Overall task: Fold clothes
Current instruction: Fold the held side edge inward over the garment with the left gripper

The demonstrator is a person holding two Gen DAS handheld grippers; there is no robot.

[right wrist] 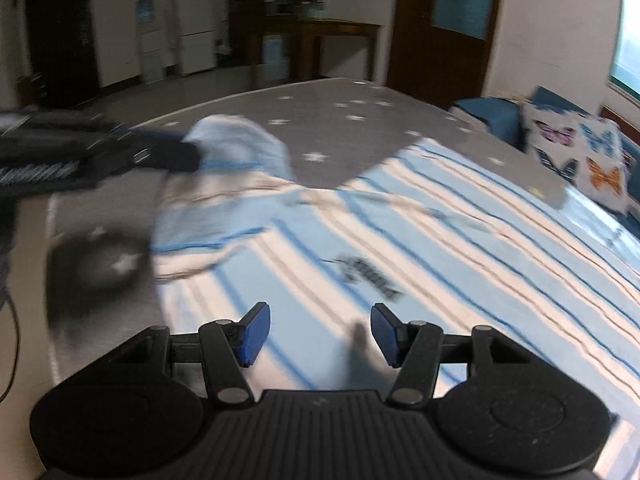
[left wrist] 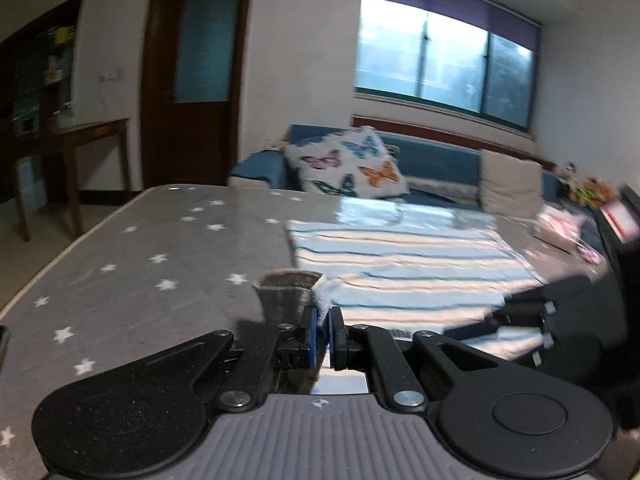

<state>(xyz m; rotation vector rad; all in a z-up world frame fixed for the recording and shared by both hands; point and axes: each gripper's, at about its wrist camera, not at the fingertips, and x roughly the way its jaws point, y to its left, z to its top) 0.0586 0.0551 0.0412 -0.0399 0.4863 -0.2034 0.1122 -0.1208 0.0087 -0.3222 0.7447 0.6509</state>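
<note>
Left tool [left wrist: 322, 330]: pads nearly closed, pinching a light-blue edge of the striped shirt [left wrist: 400, 264]; likely lifting it to fold over.
Shirt: spread on the star-print grey tabletop [left wrist: 140, 264], blurred.
Right tool [right wrist: 318, 334]: wide, holding nothing, just above the shirt; probably free to take another edge.

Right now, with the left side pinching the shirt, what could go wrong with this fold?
The left hand-held gripper pinches only a thin edge of the striped shirt, so it might slip free. The right hand-held gripper is open above the shirt, so the fold could drag crooked.
</note>
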